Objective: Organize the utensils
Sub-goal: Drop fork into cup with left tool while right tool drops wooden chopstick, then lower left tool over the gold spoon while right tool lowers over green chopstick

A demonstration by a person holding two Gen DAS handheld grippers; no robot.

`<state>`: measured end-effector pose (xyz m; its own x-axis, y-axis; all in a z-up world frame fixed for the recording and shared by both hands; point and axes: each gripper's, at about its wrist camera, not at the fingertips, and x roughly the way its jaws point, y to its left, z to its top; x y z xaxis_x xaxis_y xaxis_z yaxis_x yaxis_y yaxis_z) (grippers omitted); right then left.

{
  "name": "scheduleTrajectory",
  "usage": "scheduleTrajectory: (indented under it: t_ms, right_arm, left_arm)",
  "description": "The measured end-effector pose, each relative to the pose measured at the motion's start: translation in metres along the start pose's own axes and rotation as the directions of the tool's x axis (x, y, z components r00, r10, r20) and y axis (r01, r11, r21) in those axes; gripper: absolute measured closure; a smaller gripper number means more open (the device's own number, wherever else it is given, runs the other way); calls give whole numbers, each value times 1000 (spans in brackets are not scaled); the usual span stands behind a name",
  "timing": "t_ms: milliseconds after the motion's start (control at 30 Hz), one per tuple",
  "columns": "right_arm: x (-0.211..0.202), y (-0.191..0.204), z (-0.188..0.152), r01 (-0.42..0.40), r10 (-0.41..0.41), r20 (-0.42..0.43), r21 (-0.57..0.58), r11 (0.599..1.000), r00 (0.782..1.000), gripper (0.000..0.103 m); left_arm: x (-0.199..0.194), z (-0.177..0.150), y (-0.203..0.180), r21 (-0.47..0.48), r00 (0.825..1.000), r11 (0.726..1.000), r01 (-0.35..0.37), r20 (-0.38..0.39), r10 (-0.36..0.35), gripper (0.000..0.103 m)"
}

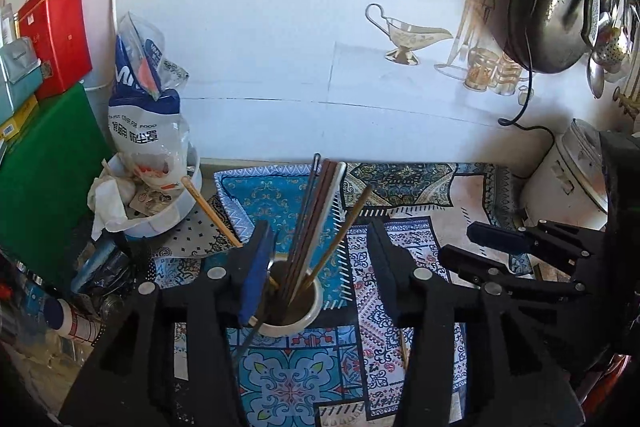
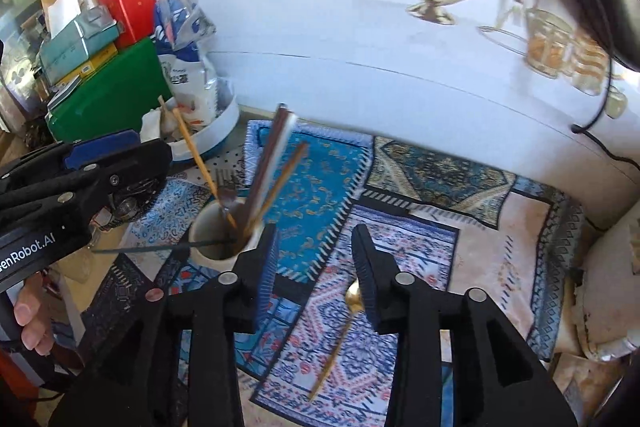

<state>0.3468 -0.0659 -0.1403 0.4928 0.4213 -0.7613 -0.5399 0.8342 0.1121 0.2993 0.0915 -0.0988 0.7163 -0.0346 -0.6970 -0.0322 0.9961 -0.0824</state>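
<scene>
A white utensil cup (image 1: 294,323) stands on the patterned cloth and holds several chopsticks (image 1: 318,211) and a dark fork. My left gripper (image 1: 320,227) is open just above the cup, its left finger at the cup's rim. In the right wrist view the cup (image 2: 208,231) is at centre left, with a fork (image 2: 226,187) among the chopsticks (image 2: 268,167) and a thin dark stick (image 2: 160,247) lying across its rim. My right gripper (image 2: 316,235) is open and empty, right of the cup. A gold spoon (image 2: 340,331) lies on the cloth under its right finger.
A white bowl (image 1: 160,219) with a plastic bag and paper stands at the left, by a green box (image 1: 44,163) and a red tin (image 1: 56,39). A dark wok (image 1: 548,23) hangs at the upper right. A white cooker (image 1: 568,179) stands at the right.
</scene>
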Motion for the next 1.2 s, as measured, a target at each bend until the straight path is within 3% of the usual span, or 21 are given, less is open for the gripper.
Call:
scheduleTrajectory:
  t_ms: [167,367,500,667,867,1000,1200]
  right_arm:
    - [-13,-34,-16,45,-45,-1,35,998,999,65]
    - [-14,-78,-41,92,-87,-52,102,991,995,64]
    - [-6,-112,-65,119,-102,-112,156,981,988,64]
    - [-2,-148,-95,130,-91,-175,231,964,980,64]
    - [3,-181,-121,167,-106,-229,267,949,968,64]
    - [9,-198,-133,170,-94,-260,289,942,961,64]
    - [19,-205,-144,164,-75,-295,290,943,952,64]
  left_arm:
    - [11,-7,-34,21,999,1000,20,-27,-20,40]
    - [42,-23,-72,28,992,997,65,-111,-62,39]
    - [78,-44,-95,42,977,997,66,-207,-56,38]
    - [129,-76,-113,68,946,998,13,-324,10,38]
    - [178,-103,-114,63,911,996,-68,-403,88,38]
    - [195,-106,-105,30,908,991,-132,-398,133,39]
    - [209,-110,-106,0,912,992,-129,-394,119,41]
